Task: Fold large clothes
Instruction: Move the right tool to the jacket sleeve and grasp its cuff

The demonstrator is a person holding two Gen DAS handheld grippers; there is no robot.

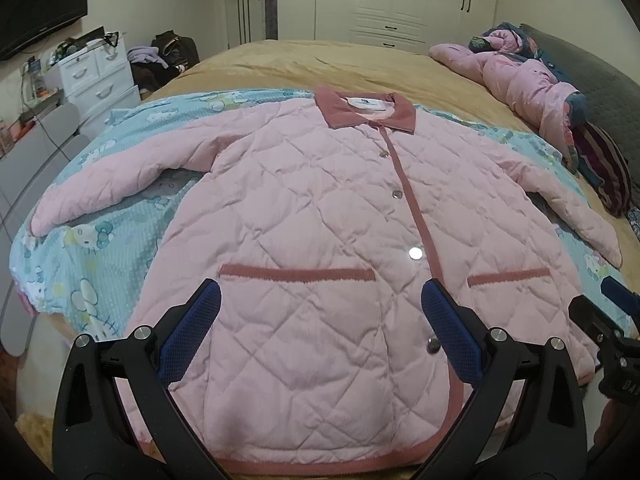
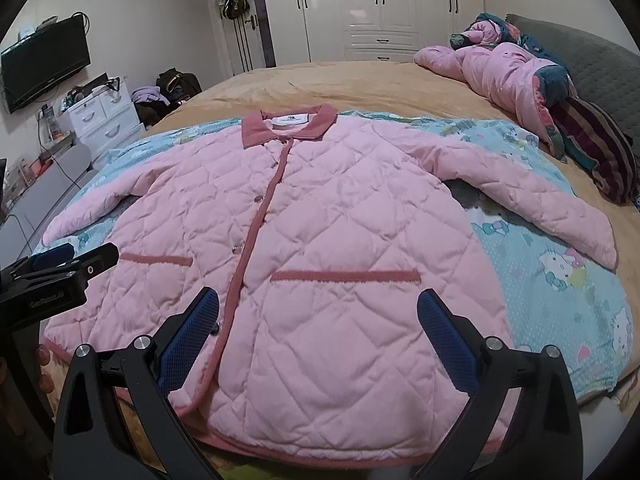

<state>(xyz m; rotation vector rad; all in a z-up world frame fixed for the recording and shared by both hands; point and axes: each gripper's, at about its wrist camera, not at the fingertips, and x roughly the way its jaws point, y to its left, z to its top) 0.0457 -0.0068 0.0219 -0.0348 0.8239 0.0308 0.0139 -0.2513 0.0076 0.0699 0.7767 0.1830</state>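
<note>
Both wrist views hover near the hem, facing collarward — sharing the jacket.

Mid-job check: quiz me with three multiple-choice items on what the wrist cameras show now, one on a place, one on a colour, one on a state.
1. Where does the pink quilted jacket lie?
A. On the cartoon-print sheet on the bed
B. On the floor
C. Hung on the wardrobe

2. What colour is the jacket's collar?
A. Teal
B. Darker rose pink
C. White

3. How do the left gripper and right gripper stand?
A. Both clamped on a sleeve
B. One shut on the hem
C. Both with jaws open, holding nothing

Answers:
1. A, the teal printed sheet shows all round the spread jacket.
2. B, the collar matches the rose trim of the front edge and pockets.
3. C, each wrist view shows the blue pads wide apart above the jacket's lower front.
</note>
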